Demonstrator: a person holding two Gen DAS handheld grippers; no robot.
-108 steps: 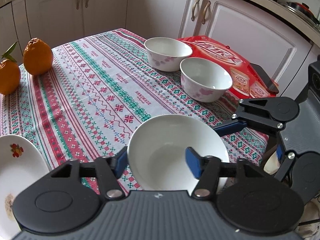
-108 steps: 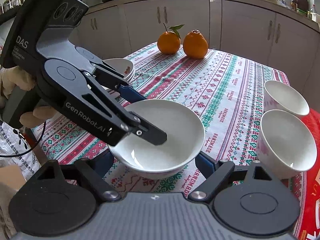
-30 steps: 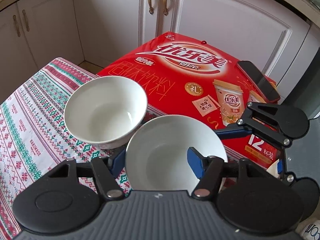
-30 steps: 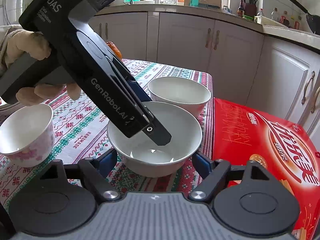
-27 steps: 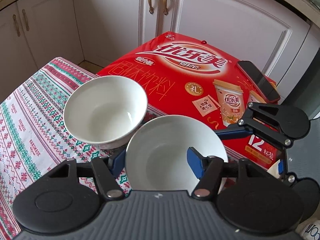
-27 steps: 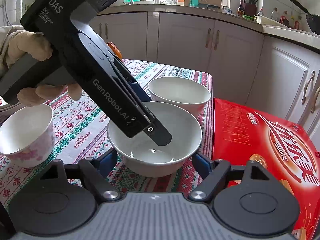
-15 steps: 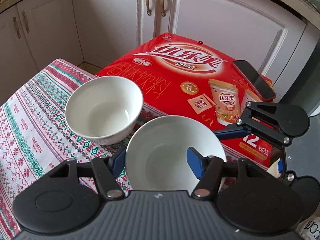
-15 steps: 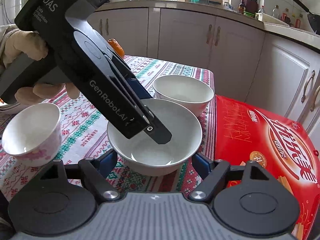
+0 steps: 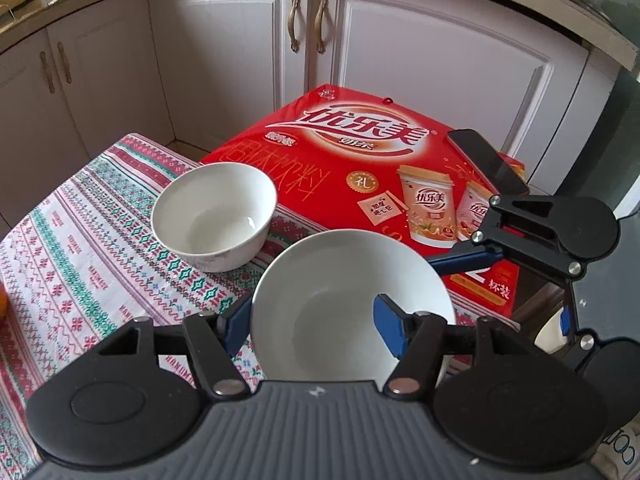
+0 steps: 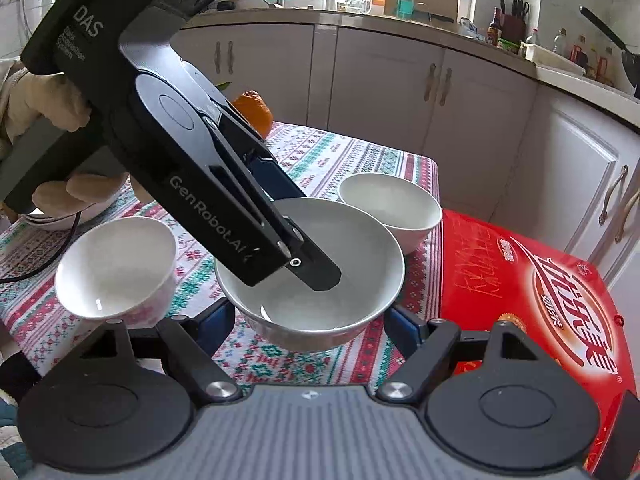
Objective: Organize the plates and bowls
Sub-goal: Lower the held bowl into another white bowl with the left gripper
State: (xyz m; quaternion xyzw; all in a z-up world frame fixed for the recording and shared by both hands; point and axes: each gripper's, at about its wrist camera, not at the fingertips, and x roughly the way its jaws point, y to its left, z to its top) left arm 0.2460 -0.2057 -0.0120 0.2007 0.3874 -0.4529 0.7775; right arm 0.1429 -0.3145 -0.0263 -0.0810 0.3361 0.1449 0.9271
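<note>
The left gripper is clamped on the rim of a wide white bowl: one blue pad sits outside the wall and the other inside the basin, and from the right wrist camera the same tool's dark finger reaches down into that bowl. The bowl sits over the patterned tablecloth near the table's corner; whether its base touches the cloth cannot be told. The right gripper is spread wide, its blue pads flanking the bowl's lower sides without clearly touching it. A smaller white bowl stands just beyond on the cloth, beside a red box carrying a phone. Another floral bowl sits to the left, apart from the held one.
</note>
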